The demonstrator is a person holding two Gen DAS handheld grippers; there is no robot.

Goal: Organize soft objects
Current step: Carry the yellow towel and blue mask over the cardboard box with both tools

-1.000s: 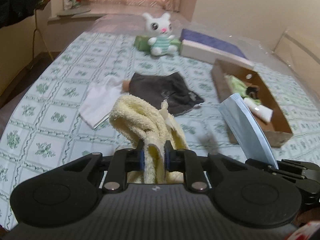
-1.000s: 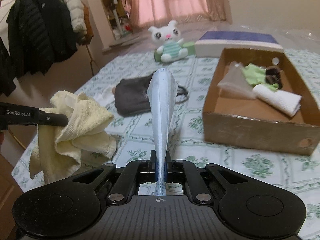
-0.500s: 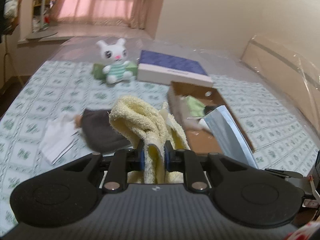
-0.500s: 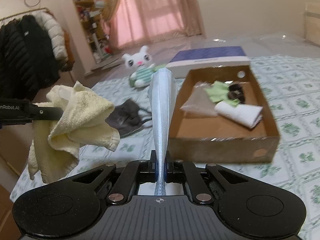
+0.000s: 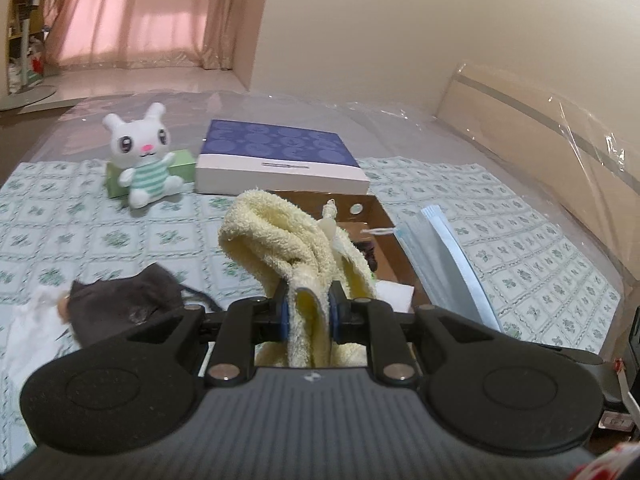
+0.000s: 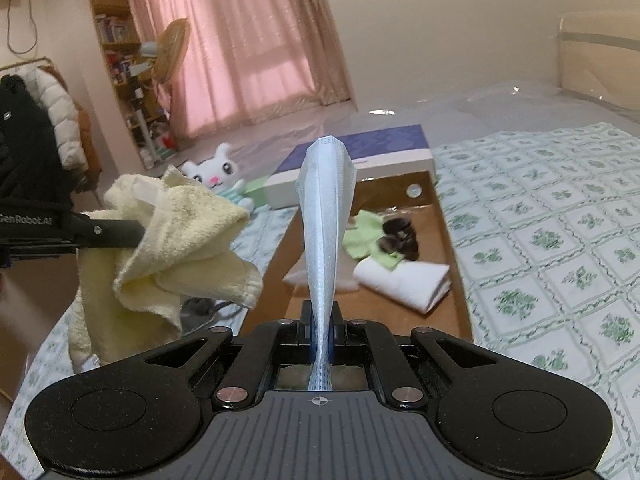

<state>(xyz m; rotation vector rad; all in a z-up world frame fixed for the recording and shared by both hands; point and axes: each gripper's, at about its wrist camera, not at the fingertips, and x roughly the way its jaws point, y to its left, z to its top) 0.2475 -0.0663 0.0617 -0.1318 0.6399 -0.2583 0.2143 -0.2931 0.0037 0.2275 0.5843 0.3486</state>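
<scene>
1. Yellow towel [image 5: 280, 240] is pinched in my left claw [image 5: 308, 312], bunched up, folds sticking up past the pads and a tail hanging below; held in the air over the bed.
2. From the right wrist view the same towel [image 6: 176, 240] droops off the left claw's finger [image 6: 100, 232], left of the box.
3. Blue face mask [image 6: 326, 216] is clamped in my right claw [image 6: 320, 332], jaws fully closed on its lower end, mask standing up edge-on above the near part of the box.
4. In the left wrist view the mask [image 5: 444, 256] shows at right, slanting, over the box's right side.
5. Cardboard box [image 6: 448, 216] lies open on the bed just ahead of both claws. Inside: rolled white cloth [image 6: 404, 284], green cloth [image 6: 368, 236], a dark item [image 6: 400, 236] on the green cloth, and a pale piece partly hidden behind the mask.
6. Dark grey cloth [image 5: 124, 304] lies flat on the bed, left of the box, with a white cloth [image 5: 28, 328] beside it, blurred.
7. Far end of the box: blue-topped white flat box [image 5: 276, 160], touching or just beside it, can't tell.
8. White plush bunny [image 5: 144, 156] sits left of that, leaning against a green block [image 5: 182, 164].
9. Bed has a green-patterned sheet [image 6: 560, 240], plastic film over the far part.
10. Room behind: pink curtains [image 6: 248, 48], bookshelf, coats hanging at left.
</scene>
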